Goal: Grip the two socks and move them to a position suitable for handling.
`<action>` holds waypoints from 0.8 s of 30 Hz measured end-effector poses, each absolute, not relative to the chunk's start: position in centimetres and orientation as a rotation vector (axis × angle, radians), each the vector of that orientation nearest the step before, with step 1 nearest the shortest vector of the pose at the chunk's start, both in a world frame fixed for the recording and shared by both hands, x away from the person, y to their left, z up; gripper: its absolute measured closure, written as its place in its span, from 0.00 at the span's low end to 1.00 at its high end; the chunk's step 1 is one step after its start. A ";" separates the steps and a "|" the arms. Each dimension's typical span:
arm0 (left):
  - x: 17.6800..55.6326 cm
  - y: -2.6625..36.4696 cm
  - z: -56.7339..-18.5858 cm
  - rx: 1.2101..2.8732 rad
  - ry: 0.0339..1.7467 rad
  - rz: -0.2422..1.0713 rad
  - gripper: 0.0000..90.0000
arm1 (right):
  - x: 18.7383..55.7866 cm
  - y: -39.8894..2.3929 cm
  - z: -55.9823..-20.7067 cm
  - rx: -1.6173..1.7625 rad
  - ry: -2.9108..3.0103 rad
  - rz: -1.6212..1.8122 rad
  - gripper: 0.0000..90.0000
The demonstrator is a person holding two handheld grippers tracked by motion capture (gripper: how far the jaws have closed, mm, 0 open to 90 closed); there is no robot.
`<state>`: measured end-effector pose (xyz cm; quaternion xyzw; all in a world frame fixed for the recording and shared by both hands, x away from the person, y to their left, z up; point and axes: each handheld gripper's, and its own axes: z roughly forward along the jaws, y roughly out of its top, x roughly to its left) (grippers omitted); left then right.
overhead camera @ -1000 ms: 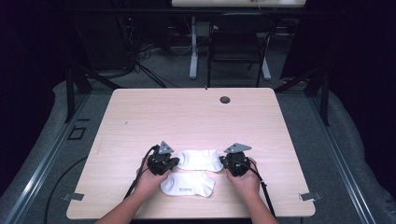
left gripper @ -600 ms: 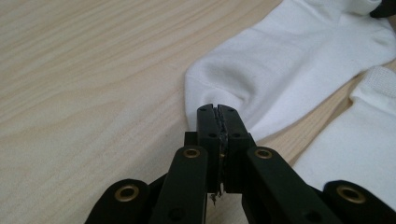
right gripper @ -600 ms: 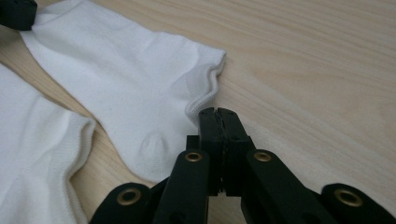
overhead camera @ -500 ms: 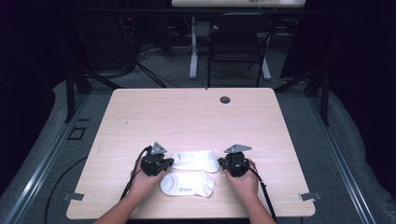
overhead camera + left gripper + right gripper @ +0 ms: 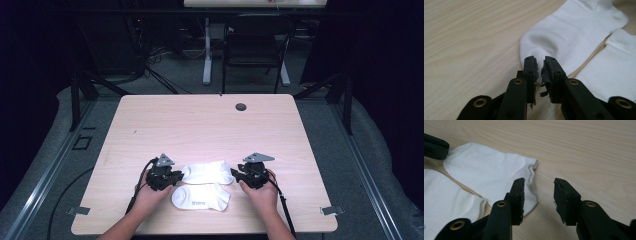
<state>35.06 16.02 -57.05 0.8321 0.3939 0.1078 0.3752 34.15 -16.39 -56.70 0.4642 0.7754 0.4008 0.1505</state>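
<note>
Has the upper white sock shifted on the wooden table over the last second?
Yes. The upper white sock has slid slightly toward the near table edge, closing the gap to the lower white sock. Both grippers' jaws have just been opening, releasing it.

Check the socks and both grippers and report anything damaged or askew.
The left gripper has frayed, torn pads, with shreds hanging off. The far sock and near sock lie flat, side by side; the far one's cuff edge is slightly puckered by the right gripper.
</note>
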 end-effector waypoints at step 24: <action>36.8 15.1 -56.7 2.109 1.022 0.360 0.63 | 34.7 -13.9 -56.6 1.242 2.291 0.962 0.54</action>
